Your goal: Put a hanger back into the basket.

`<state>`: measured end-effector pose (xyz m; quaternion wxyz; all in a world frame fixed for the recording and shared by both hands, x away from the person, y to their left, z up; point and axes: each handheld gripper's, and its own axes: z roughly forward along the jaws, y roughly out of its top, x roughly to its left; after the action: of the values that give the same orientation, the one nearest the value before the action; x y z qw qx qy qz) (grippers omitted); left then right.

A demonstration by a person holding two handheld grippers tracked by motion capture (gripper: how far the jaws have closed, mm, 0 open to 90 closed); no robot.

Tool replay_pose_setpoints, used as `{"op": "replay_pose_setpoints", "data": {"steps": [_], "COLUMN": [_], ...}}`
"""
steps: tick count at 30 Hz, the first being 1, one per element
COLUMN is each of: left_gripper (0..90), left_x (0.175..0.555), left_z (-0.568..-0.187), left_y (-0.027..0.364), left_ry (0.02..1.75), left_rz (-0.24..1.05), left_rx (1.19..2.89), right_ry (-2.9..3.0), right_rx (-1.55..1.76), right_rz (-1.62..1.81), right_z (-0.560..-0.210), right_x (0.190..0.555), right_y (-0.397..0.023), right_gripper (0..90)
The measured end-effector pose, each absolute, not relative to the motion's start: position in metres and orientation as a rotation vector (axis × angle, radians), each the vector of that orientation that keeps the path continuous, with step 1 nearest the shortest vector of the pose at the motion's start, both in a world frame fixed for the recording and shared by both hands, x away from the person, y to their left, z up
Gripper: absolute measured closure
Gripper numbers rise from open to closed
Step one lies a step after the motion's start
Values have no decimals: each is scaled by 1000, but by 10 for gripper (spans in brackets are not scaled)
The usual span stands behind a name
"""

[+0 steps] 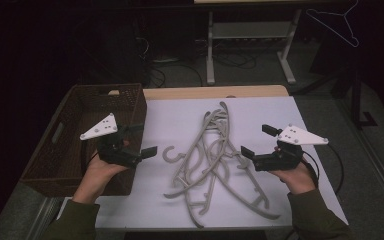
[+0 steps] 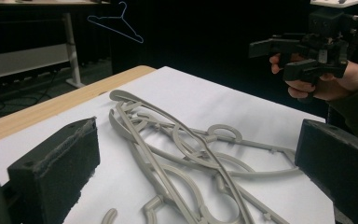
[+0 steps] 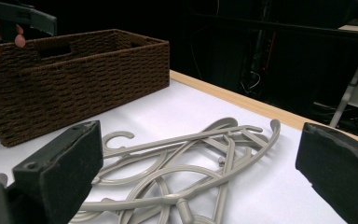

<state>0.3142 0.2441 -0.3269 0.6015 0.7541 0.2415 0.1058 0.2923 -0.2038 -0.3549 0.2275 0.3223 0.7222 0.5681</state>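
Mid-table, on the white sheet, tangled grey hangers [image 1: 215,160] lie between the left gripper [image 1: 139,139] and right gripper [image 1: 254,141], both wide open and empty, seemingly poised to lift them into the wicker basket [image 1: 75,125] at the left edge.

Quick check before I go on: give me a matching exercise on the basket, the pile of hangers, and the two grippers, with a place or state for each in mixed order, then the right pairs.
Things:
1. wicker basket
2. pile of grey hangers
3. left gripper
4. right gripper

Places or states:
A. tangled on the white sheet, mid-table
B. jaws open, held off the table at the right side of the pile
C. dark brown, at the left edge of the table
D. jaws open, held in front of the basket

Pairs: 1-C, 2-A, 3-D, 4-B
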Motion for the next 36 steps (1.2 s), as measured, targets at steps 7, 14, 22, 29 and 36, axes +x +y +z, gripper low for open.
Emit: {"op": "replay_pose_setpoints", "data": {"steps": [7,14,22,29,36], "left_gripper": [0,26,153,347,398], "left_x": [312,306,306,310,324], "left_z": [-327,-330,-350,-373,-397], "left_y": [237,219,200,188,168], "left_ry": [570,562,578,609,666], "left_rz": [232,231,166,166,207], "left_rx": [1768,1808,1882,1954,2079], "right_ry": [2006,2059,2173,2236,2239], "right_rx": [901,927,949,1005,1007], "right_rz": [1545,1483,1407,1342,1309], "right_z": [-356,-358,-364,-371,-374], "right_x": [293,299,315,336,339], "right_y": [-204,-201,-192,-183,-179], "right_gripper": [4,27,136,222,215]}}
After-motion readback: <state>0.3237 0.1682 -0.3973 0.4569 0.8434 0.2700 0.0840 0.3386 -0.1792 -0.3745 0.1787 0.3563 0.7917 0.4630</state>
